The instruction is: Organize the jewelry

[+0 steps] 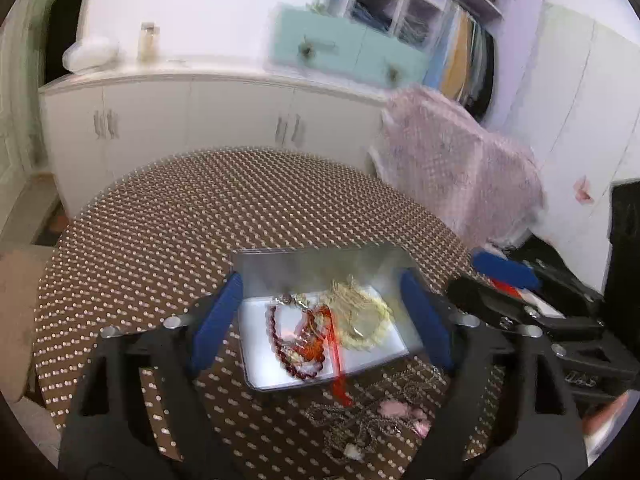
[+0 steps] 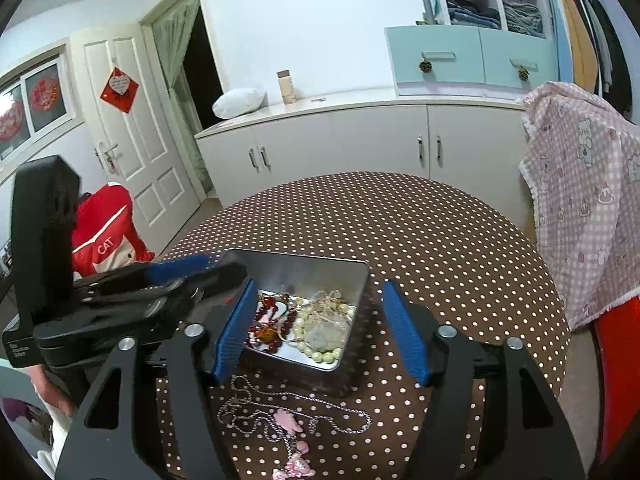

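A silver metal tin (image 1: 316, 264) (image 2: 352, 276) sits on the brown polka-dot table. It holds a dark red bead string (image 1: 280, 344) (image 2: 266, 320), a cream bead string (image 1: 372, 316) (image 2: 320, 336) and a red ribbon (image 1: 338, 360) that trails over the near rim. A silver chain with pink charms (image 1: 396, 410) (image 2: 288, 420) lies on the table in front of the tin. My left gripper (image 1: 320, 320) is open above the tin, empty. My right gripper (image 2: 318, 330) is open above the tin's near side, empty. The left gripper also shows in the right wrist view (image 2: 192, 270).
A chair draped in pink checked cloth (image 1: 460, 184) (image 2: 580, 200) stands at the table's right. White cabinets (image 2: 360, 144) line the back wall, with a door (image 2: 132, 152) at left. A red garment (image 2: 104, 240) hangs on a chair at left.
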Demonstrator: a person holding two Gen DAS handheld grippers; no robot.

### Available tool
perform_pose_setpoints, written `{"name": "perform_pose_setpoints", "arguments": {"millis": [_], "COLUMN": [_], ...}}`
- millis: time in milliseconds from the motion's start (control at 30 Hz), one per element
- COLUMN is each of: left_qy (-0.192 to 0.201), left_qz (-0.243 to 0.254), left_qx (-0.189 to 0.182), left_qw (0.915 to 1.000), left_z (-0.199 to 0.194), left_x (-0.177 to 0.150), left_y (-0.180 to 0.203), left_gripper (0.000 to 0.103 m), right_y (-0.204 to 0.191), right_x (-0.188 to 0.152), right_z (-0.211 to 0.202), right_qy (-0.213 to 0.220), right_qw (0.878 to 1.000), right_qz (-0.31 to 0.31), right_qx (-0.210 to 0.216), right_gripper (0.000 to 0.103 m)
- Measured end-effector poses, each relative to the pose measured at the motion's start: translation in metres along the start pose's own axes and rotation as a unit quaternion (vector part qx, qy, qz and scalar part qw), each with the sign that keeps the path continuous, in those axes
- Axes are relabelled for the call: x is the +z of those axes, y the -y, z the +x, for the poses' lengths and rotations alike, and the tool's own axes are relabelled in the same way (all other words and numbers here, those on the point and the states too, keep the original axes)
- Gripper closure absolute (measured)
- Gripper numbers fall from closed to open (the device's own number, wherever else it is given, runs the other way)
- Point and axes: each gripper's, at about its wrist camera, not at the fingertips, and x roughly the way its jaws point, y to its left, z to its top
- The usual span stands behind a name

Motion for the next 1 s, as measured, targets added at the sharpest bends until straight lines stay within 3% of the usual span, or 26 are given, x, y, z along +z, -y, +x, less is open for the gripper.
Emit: {"name": "perform_pose_setpoints", "arguments": {"millis": [100,1000], "left_qy": [0.008,0.019], "left_qz": [-0.010,-0.003], "left_qx": [-0.009,0.024], "left_qw": [0.9999,0.9995], "left_z": [-0.008,-0.045], "left_x": [0.000,-0.025], "left_y": [-0.005,0.000], "left_gripper": [0.023,0.022], "right_y": [0.003,-0.002], "right_x": [-0.002,-0.020], "right_z": [-0.001,-0.030], "right_qy": [-0.003,0.001], "right_qw": [1.000,1.000], "right_qz": [0.005,0.012], "right_qx": [-0.008,-0.019], "right_gripper": [0.036,0.031]}}
